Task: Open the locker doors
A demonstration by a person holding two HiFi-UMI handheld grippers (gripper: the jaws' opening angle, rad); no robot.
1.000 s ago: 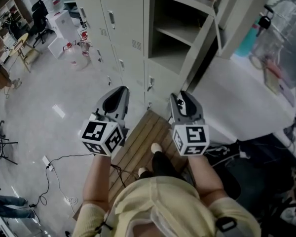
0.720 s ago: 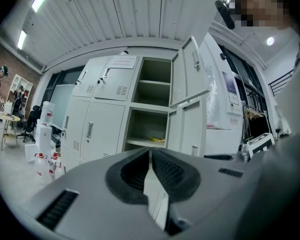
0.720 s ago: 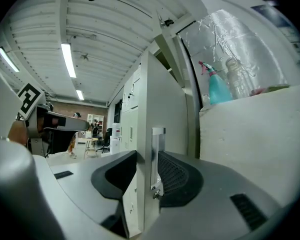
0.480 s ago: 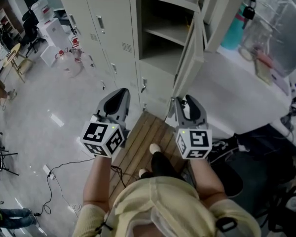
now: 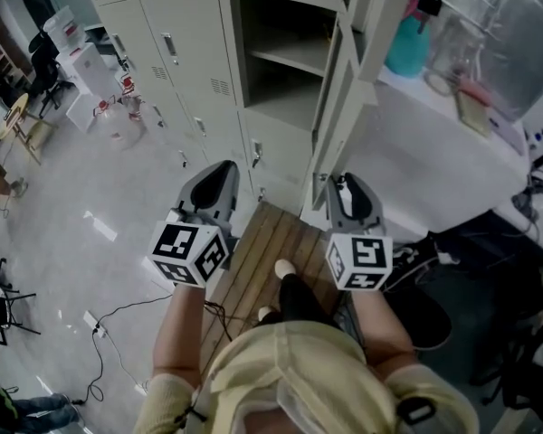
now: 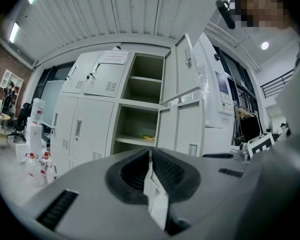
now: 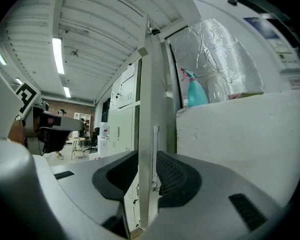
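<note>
I am closing my right claw [image 5: 347, 184] on the edge of the open door [image 7: 145, 109]. That edge is standing between the jaws, which have just been narrowing and are now pinching it. The door is swinging wider than a second ago and is baring more of the shelves [image 5: 285, 57] behind it. My left claw [image 5: 217, 168] is staying clenched on nothing, pointing level toward the closed doors [image 5: 185, 48] left of the open bay. I am judging this door nearly done, with those closed doors still waiting to be opened.
</note>
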